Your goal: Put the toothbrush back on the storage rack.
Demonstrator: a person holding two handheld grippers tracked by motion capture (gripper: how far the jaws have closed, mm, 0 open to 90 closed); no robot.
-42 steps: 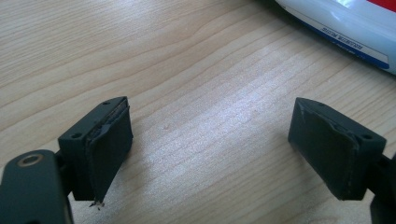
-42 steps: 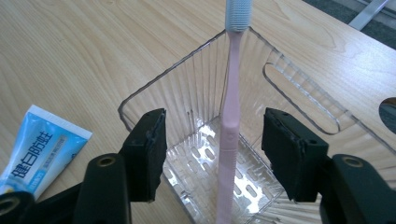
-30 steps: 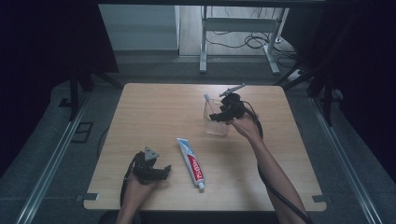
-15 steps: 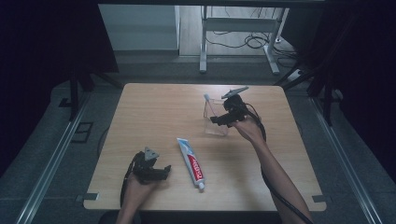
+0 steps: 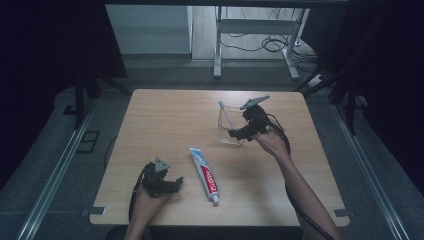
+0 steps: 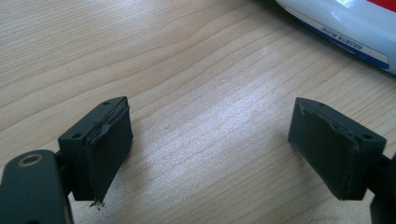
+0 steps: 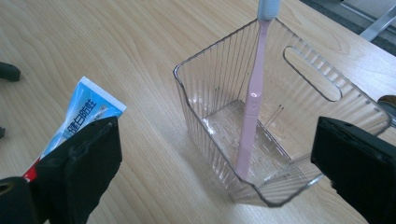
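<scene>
One pink toothbrush (image 7: 252, 116) leans inside a clear holder (image 5: 229, 126) on the wooden table (image 5: 165, 120), toothpaste tube (image 5: 205, 174) nearby. Right gripper (image 5: 240, 132), jaws just opened wide, hovers beside the holder; left gripper (image 5: 172, 185) rests low, jaws apart, empty.

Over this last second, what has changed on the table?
The right gripper has backed slightly off the clear holder, its jaws just opening; the pink toothbrush stands inside, let go. The left gripper and toothpaste tube stayed put.
</scene>
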